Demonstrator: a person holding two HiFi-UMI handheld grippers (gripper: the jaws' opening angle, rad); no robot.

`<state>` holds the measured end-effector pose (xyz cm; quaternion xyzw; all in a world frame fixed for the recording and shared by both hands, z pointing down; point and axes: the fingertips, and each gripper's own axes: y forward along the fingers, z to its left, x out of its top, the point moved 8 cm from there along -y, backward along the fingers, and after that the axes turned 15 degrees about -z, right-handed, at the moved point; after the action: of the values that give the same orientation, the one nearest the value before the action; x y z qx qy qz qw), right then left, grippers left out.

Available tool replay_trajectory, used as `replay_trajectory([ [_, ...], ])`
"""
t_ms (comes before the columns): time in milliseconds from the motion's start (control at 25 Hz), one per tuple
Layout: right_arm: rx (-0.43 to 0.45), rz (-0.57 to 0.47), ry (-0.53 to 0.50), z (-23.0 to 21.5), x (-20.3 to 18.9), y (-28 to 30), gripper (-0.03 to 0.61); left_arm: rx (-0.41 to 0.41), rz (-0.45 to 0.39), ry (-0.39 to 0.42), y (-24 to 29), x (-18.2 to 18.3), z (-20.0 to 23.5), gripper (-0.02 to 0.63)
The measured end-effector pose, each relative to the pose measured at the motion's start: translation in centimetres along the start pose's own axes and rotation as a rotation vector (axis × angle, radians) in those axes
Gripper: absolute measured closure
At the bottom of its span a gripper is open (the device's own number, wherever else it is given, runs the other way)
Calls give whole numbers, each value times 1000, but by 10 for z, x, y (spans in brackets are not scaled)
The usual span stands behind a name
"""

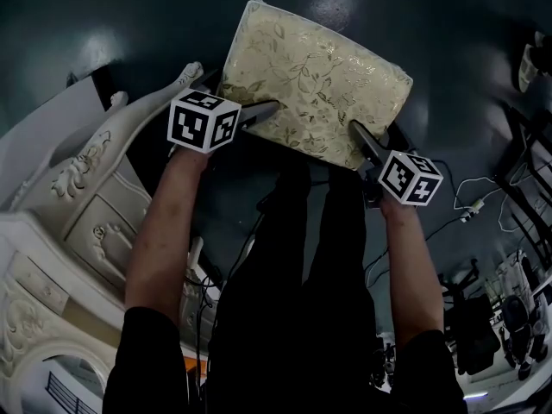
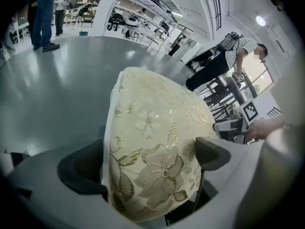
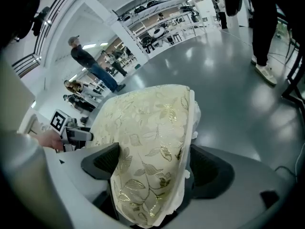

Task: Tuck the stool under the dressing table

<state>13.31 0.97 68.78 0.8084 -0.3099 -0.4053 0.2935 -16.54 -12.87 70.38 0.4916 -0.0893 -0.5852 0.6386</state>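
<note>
Standing on the dark floor (image 1: 129,24) at twelve o'clock in the head view, the stool (image 1: 315,80) shows a padded brocade cushion, likely soft and slippery; grip deep on its near edge; left tongs (image 1: 263,110) and right tongs (image 1: 360,134) straddle that edge, spread wide, apparently unsqueezed; dressing table (image 1: 78,205) at eight o'clock.

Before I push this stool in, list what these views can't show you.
Stool legs: head view, hidden under the floral cushion; gripper views too.
Space under the dressing table: head view, covered by its own top, cut by the left edge.
Floor cables: head view, too dark and thin to trace.
</note>
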Motion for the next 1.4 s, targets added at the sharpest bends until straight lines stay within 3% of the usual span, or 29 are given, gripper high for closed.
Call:
replay_trajectory([
  [200, 35, 2, 116, -7, -7, 4, 135, -72, 70, -17, 10, 3, 6, 23],
  [560, 111, 39, 153, -13, -6, 11, 135, -189, 110, -18, 21, 5, 12, 21],
  [880, 92, 37, 133, -13, -5, 9, 135, -170, 82, -20, 20, 2, 6, 21],
  [1080, 93, 81, 96, -17, -1, 8, 130, -142, 54, -63, 15, -13, -4, 21],
  [1400, 147, 60, 23, 5, 31, 2, 127, -92, -69, -128, -19, -9, -13, 21],
])
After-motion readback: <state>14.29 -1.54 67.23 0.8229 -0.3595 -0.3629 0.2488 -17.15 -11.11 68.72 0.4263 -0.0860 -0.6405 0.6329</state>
